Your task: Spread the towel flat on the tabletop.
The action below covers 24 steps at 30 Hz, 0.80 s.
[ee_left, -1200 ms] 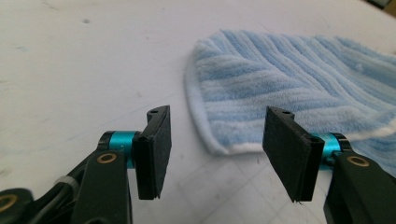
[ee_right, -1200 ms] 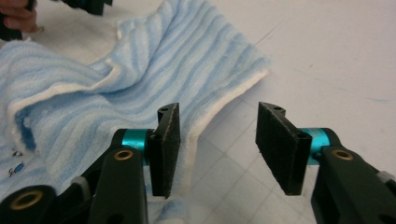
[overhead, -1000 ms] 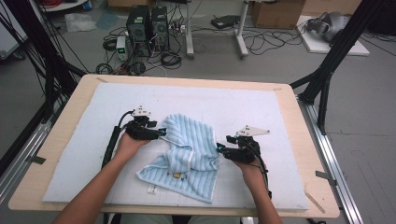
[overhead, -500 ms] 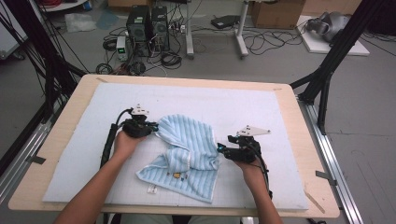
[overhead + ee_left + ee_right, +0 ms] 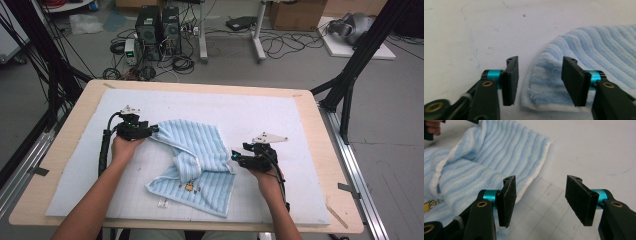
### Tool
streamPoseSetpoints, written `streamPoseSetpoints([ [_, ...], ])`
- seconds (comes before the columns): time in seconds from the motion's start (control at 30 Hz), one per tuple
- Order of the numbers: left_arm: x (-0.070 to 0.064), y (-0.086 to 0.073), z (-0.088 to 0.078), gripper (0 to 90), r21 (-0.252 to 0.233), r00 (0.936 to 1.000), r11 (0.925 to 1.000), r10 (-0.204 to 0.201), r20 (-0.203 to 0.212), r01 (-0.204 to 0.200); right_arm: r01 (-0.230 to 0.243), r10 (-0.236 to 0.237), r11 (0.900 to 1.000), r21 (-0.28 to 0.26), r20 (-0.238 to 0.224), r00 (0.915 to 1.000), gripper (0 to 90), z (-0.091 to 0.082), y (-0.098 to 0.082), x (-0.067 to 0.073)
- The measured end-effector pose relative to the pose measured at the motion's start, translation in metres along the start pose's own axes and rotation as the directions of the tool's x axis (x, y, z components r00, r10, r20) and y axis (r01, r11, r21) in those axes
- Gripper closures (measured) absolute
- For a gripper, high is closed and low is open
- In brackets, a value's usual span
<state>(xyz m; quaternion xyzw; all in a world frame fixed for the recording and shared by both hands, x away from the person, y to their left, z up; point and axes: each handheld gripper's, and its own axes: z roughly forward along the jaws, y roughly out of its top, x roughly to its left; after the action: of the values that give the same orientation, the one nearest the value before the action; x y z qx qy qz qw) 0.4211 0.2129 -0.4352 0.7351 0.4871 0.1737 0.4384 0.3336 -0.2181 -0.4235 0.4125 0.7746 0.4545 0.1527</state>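
Towel (image 5: 197, 162) corner lies between left gripper's (image 5: 537, 83) just-reopened jaws; right gripper (image 5: 540, 202) gapes empty.

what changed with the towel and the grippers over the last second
The left hand-held gripper dragged the corner of the light blue striped terry towel outward to the left, then its jaws have just been opening, letting the corner go. The right hand-held gripper stayed open at the towel's right edge.
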Motion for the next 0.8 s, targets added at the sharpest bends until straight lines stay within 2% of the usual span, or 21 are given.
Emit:
streamPoseSetpoints([
  [0.07,-0.004,-0.002,-0.006,45.7,-0.033,0.9998,0.9993,0.02,0.001,-0.02,-0.008,0.008,1.0,-0.018,0.007,0.9999,43.3,0.002,0.006,-0.004],
  [0.13,-0.006,-0.005,-0.012,45.6,-0.049,0.9995,0.9984,0.028,0.018,-0.027,-0.006,0.007,1.0,-0.031,0.021,0.9998,47.1,0.013,0.018,-0.011],
  [0.2,-0.007,-0.008,-0.016,45.6,-0.057,0.9986,0.9977,0.039,0.035,-0.037,-0.001,0.002,0.999,-0.032,0.024,0.9997,47.9,0.019,0.022,-0.013],
  [0.23,-0.008,-0.009,-0.018,45.2,-0.048,0.998,0.9982,0.04,0.049,-0.037,-0.004,0.005,1.0,-0.02,0.024,0.9997,48.1,0.026,0.027,-0.014],
  [0.3,-0.01,-0.012,-0.022,44.5,-0.076,0.9971,0.9961,0.05,0.057,-0.045,-0.008,0.008,1.0,0.004,0.011,0.9999,49.5,0.043,0.035,-0.015],
  [0.33,-0.01,-0.014,-0.023,44.7,-0.081,0.9968,0.9956,0.052,0.06,-0.047,-0.011,0.011,1.0,0.018,0.001,0.9999,49.6,0.052,0.04,-0.014],
  [0.37,-0.01,-0.015,-0.024,44.7,-0.085,0.9963,0.9954,0.05,0.069,-0.044,0.023,-0.022,0.999,0.033,-0.016,0.9996,50.9,0.069,0.047,-0.007],
  [0.4,-0.01,-0.017,-0.024,44.7,-0.087,0.9958,0.9953,0.049,0.077,-0.042,0.023,-0.022,0.999,0.033,-0.016,0.9996,50.9,0.069,0.047,-0.007],
  [0.5,-0.006,-0.022,-0.024,44.8,-0.082,0.9951,0.9958,0.048,0.086,-0.04,0.065,-0.063,0.996,0.065,-0.033,0.9975,53.4,0.092,0.056,0.004],
  [0.63,-0.001,-0.022,-0.028,44.5,-0.105,0.9955,0.9943,0.029,0.09,-0.019,0.081,-0.072,0.99,0.114,-0.081,0.9941,59.4,0.116,0.062,0.013],
  [0.8,0.006,-0.023,-0.033,43.7,-0.105,0.9964,0.9945,0.009,0.085,0.0,0.072,-0.061,0.986,0.154,-0.072,0.9955,57.0,0.135,0.061,0.017],
])
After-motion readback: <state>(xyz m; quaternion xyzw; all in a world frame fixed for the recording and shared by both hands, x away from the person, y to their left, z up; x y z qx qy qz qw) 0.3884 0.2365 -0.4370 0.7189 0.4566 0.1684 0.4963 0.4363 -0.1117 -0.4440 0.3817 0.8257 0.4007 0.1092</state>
